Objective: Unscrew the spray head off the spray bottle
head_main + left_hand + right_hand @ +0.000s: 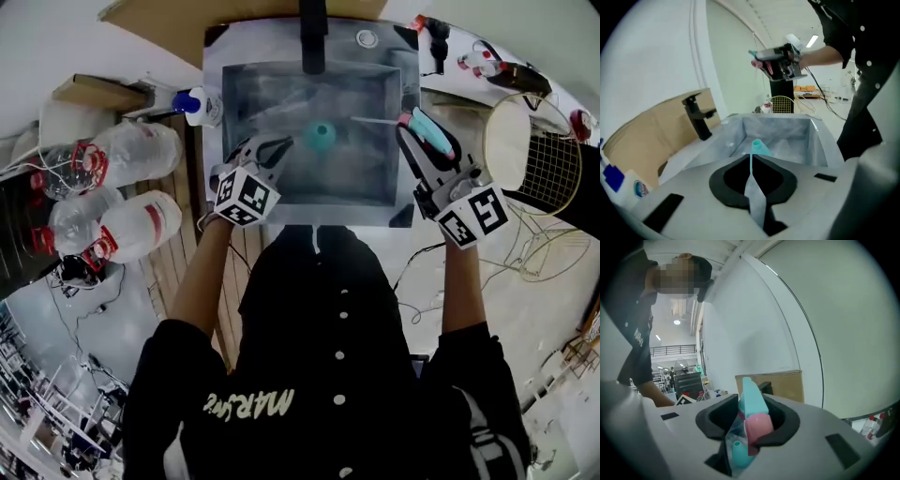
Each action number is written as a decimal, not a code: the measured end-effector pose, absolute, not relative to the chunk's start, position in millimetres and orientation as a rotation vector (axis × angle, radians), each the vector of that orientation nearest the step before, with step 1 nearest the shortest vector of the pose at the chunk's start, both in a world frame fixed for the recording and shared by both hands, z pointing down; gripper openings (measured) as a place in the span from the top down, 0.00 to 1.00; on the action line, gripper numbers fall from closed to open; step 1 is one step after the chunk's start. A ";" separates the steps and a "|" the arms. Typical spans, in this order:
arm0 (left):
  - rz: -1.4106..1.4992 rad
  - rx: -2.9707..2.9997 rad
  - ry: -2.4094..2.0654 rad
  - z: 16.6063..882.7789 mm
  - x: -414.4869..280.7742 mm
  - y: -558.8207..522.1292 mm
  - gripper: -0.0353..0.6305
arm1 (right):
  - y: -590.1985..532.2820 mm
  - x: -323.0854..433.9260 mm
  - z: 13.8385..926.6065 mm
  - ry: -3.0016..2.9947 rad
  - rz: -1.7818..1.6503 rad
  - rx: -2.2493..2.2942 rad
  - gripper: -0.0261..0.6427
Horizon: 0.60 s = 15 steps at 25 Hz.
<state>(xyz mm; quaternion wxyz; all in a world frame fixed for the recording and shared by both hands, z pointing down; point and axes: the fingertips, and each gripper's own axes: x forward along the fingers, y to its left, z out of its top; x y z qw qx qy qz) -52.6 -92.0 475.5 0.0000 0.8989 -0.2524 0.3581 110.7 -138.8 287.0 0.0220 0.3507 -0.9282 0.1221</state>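
Observation:
A teal spray bottle [320, 137] without its head sits in the grey sink [246, 82], open neck up. In the left gripper view the bottle [761, 147] shows just beyond my jaws. My left gripper [278, 147] hovers over the sink's left side, beside the bottle, shut with nothing between its jaws [751, 158]. My right gripper [413, 127] is over the sink's right rim, shut on the teal-and-pink spray head [429, 130], whose thin dip tube [375, 120] points left over the basin. The right gripper view shows the spray head [752, 414] clamped between the pads.
A black faucet [312, 37] stands at the sink's far edge. Large plastic water bottles [136, 148] and a white bottle with a blue cap [199, 103] lie to the left. A wire basket [536, 155] stands to the right. Cardboard [647, 131] lines the wall behind.

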 end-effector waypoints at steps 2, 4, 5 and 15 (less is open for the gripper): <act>1.035 2.816 -0.885 447.4 -57.5 -88.8 0.91 | -135.5 111.6 280.6 -2.858 0.346 1.130 0.74; 0.955 2.801 -0.956 423.9 -62.8 -84.4 0.91 | -131.1 114.0 273.3 -2.842 0.315 1.172 0.74; 0.906 2.797 -0.994 411.0 -65.7 -82.1 0.91 | -128.4 115.9 269.6 -2.832 0.301 1.191 0.74; 0.408 2.646 -1.372 286.6 -117.6 -83.5 0.91 | -110.9 141.4 236.2 -2.737 0.141 1.374 0.74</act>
